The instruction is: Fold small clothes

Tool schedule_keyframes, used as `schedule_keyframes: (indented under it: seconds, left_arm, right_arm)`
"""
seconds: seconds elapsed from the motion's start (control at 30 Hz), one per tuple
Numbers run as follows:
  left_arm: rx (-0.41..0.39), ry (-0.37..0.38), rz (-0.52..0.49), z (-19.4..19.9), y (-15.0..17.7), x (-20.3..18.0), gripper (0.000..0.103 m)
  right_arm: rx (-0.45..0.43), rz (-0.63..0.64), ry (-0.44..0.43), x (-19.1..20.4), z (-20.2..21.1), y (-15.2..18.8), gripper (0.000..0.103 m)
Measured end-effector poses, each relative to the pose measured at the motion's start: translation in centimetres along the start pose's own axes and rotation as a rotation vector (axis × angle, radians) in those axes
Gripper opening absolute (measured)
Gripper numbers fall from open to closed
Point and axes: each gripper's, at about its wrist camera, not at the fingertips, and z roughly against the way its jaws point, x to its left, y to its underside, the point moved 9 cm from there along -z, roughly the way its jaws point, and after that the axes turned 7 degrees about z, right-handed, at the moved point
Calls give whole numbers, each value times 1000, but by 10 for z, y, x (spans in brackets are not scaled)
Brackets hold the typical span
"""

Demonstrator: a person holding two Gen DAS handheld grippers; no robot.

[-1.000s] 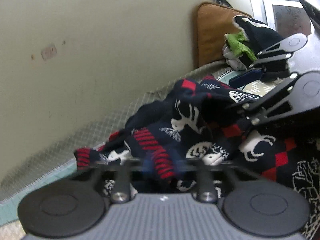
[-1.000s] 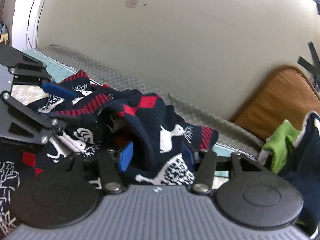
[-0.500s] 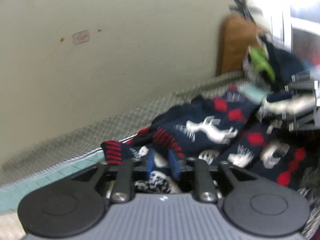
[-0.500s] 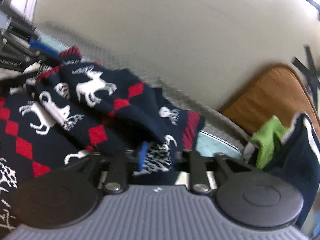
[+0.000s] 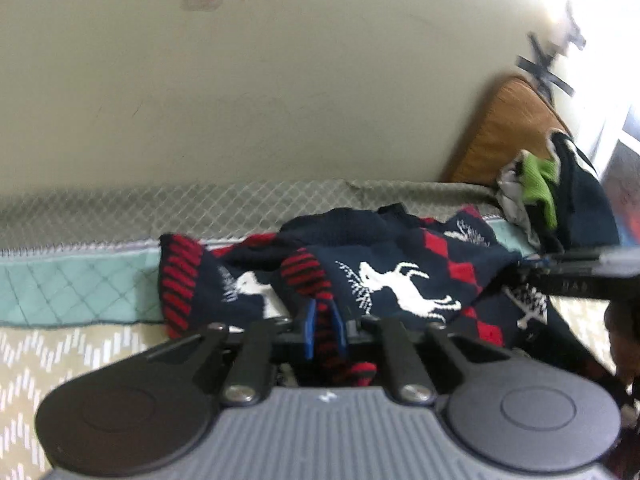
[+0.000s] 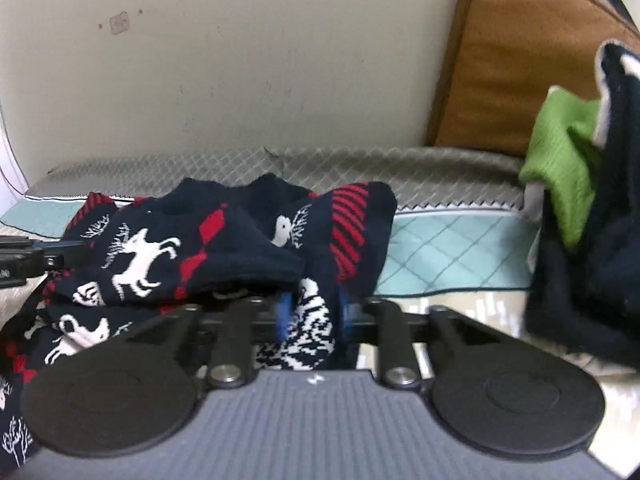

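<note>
A small navy knitted sweater [image 5: 400, 276] with white reindeer and red diamonds lies crumpled on the bed; it also shows in the right wrist view [image 6: 224, 240]. My left gripper [image 5: 323, 328] is shut on a red-striped cuff of it, blue pads pinching the fabric. My right gripper [image 6: 314, 314] is shut on a black-and-white patterned fold of the same sweater. The right gripper's arm [image 5: 576, 276] shows at the right edge of the left wrist view.
A pile of other clothes, green and navy [image 6: 580, 184], sits at the right. A brown cushion [image 6: 520, 60] leans on the beige wall [image 5: 240, 100]. The bed has a teal quilted strip [image 5: 72, 292] and a grey mesh border [image 6: 360, 168].
Both grippers have swung apart and lowered with the sweater in them. The sweater has spread out flatter and its sleeves now lie to each side.
</note>
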Motion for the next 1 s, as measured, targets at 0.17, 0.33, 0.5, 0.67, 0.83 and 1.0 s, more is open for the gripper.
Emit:
schedule_keyframes:
  seconds: [0.17, 0.33, 0.5, 0.67, 0.83, 1.0]
  left_arm:
    - [14, -20, -96, -10, 10, -21, 10]
    - [-12, -104, -175, -15, 14, -22, 23]
    - [-99, -53, -54, 9, -11, -7, 19]
    - [-102, 24, -13, 11, -12, -14, 16]
    - [-35, -18, -109, -6, 5, -21, 16]
    - [18, -67, -135, -19, 13, -11, 28]
  right_arm:
    - [1, -47, 41, -29, -6, 10, 19]
    - [5, 23, 123, -22, -2, 8, 42]
    - [-114, 49, 182, -21, 43, -8, 47]
    - [-175, 69, 21, 14, 58, -31, 24]
    - [-70, 78, -6, 15, 15, -22, 24]
    - [-27, 17, -63, -2, -4, 12, 24]
